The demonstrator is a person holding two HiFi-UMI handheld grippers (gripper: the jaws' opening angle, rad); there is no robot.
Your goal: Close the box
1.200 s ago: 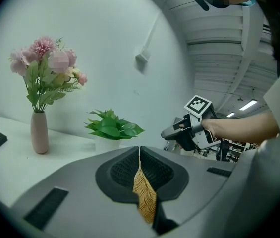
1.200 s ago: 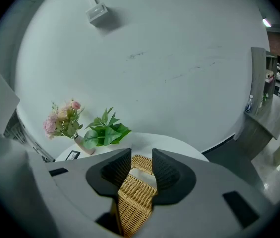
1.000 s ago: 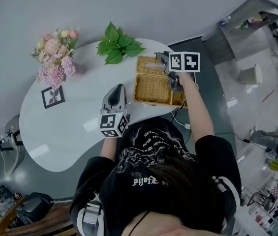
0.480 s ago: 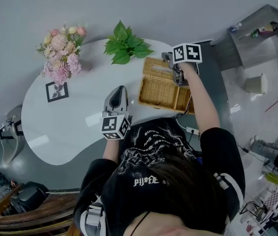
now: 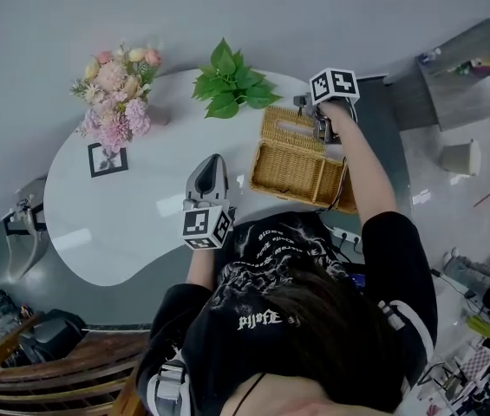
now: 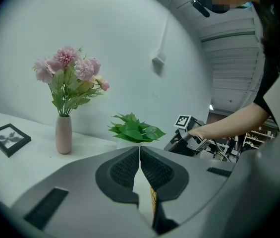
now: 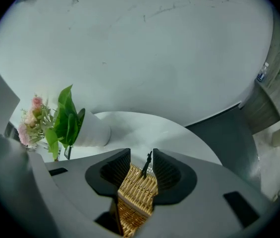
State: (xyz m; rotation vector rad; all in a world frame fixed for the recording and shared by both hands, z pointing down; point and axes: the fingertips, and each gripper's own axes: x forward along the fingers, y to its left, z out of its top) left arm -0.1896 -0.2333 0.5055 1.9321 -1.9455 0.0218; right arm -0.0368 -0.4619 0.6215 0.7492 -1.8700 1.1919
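Fingers (image 7: 114,170) of right gripper (image 7: 140,157) opening, lid (image 7: 138,188) between

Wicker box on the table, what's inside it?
Only a bare woven floor shows inside the wicker box; nothing seems to lie in it. The person's right arm covers its right end, so that corner is hidden.

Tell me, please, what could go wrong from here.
The jaws of the right gripper are opening with the wicker lid between them, so it may drop or swing back. The box sits by the table edge, and the shut left gripper is not steadying it; a push could slide it off.
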